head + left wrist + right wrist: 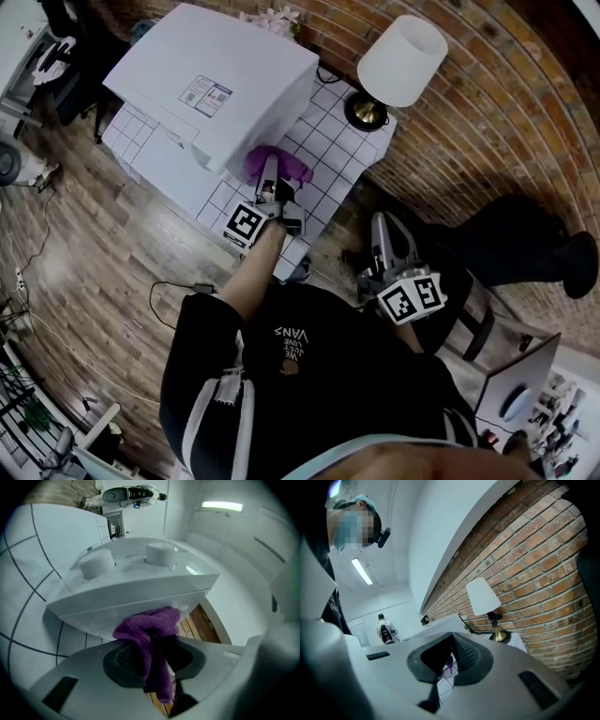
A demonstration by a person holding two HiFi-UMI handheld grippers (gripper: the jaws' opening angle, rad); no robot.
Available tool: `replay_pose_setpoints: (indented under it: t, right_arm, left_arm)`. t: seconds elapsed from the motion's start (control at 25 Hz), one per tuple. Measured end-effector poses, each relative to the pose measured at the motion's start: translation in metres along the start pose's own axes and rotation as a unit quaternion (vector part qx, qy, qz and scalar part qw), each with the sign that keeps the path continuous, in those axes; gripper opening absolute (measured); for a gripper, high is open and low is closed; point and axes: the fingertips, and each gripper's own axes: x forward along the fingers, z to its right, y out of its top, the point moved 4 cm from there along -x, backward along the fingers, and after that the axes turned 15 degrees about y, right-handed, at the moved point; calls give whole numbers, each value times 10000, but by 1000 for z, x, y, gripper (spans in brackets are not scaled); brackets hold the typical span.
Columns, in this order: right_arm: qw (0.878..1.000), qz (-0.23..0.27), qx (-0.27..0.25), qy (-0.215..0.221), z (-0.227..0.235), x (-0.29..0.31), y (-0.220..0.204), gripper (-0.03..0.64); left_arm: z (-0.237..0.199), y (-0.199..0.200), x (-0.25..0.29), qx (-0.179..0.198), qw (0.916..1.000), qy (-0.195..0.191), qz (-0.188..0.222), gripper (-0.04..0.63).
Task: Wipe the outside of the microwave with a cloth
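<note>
Shirt point(309, 375) print reads VANS; rest too small. R gripper point(382, 228) parked off worktop point(330, 141), pads pressed together, empty, prob. kept clear as spare. L gripper point(274, 180) pinches purple cloth point(281, 161), pressing it vs microwave point(216, 75) side wall, prob. mid-wipe. Label point(205, 94) on microwave top: unreadable.

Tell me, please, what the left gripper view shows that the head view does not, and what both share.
Only the left gripper view: the left claw shut on the purple cloth, and two round knobs on the microwave. Only the head view: the right claw off beside the tiled table, a white-shaded lamp, the brick wall, a label on the microwave's top. Both: the cloth at the microwave's edge and the table.
</note>
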Motion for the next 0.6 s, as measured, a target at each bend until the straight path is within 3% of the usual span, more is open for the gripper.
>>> replay_pose_setpoints:
  t: [0.32, 0.6]
  right_arm:
    - [9989, -17, 69, -471, 21, -11, 0, -1]
    - [9950, 28, 102, -994, 38, -31, 5, 0]
  left_arm:
    - [-3, -33, 78, 204, 9993, 110, -283, 129]
    - [2, -62, 144, 113, 9989, 45, -451, 128]
